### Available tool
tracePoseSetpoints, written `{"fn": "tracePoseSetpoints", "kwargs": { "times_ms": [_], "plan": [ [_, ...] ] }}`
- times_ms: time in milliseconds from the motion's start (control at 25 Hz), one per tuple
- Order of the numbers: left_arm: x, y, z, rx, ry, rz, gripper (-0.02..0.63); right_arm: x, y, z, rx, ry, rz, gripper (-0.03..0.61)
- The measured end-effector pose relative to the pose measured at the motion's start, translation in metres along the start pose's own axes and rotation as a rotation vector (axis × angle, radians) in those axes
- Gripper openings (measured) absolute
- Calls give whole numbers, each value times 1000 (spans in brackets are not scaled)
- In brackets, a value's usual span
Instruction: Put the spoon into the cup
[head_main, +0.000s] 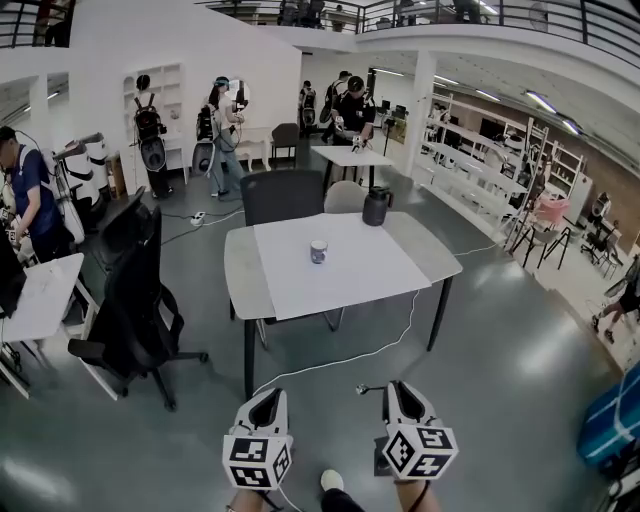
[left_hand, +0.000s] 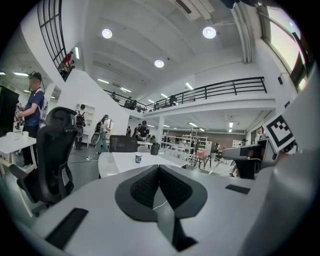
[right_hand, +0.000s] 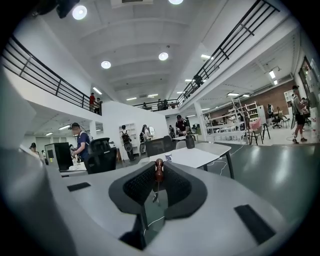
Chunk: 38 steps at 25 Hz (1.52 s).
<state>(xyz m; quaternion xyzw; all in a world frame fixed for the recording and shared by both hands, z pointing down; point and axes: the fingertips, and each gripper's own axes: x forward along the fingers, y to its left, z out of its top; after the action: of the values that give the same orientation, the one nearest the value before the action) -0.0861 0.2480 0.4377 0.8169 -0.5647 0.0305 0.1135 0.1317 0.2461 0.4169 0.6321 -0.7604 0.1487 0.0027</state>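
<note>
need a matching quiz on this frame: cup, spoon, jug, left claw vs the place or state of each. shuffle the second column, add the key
Things:
1. cup
2. spoon
3. jug
4. left claw

Place or state:
A. shut, nothing in it
B. at the far edge of the table
C. pinched in the right claw
D. near the middle of the table

Pairs: 1-D, 2-C, 3-B, 4-A
</note>
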Motion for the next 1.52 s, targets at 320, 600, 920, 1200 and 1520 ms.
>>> {"fn": "tracePoseSetpoints", "kwargs": {
  "times_ms": [320, 600, 920, 1200, 1520],
  "plan": [
    [62, 5, 9, 6, 1, -11, 18, 54, -24, 11, 13, -4, 1, 67],
    [121, 10, 39, 13, -26, 20, 18, 117, -40, 43, 10, -21, 51, 67],
    [178, 15, 54, 35, -25, 52, 18, 176, -63, 62, -7, -23, 86, 67],
    [221, 16, 60, 10, -24, 57, 18, 214, -85, 69, -1, -16, 103, 67],
    [257, 22, 61, 0, -16, 51, 18, 250, -96, 65, 10, 19, 101, 67]
  ]
}}
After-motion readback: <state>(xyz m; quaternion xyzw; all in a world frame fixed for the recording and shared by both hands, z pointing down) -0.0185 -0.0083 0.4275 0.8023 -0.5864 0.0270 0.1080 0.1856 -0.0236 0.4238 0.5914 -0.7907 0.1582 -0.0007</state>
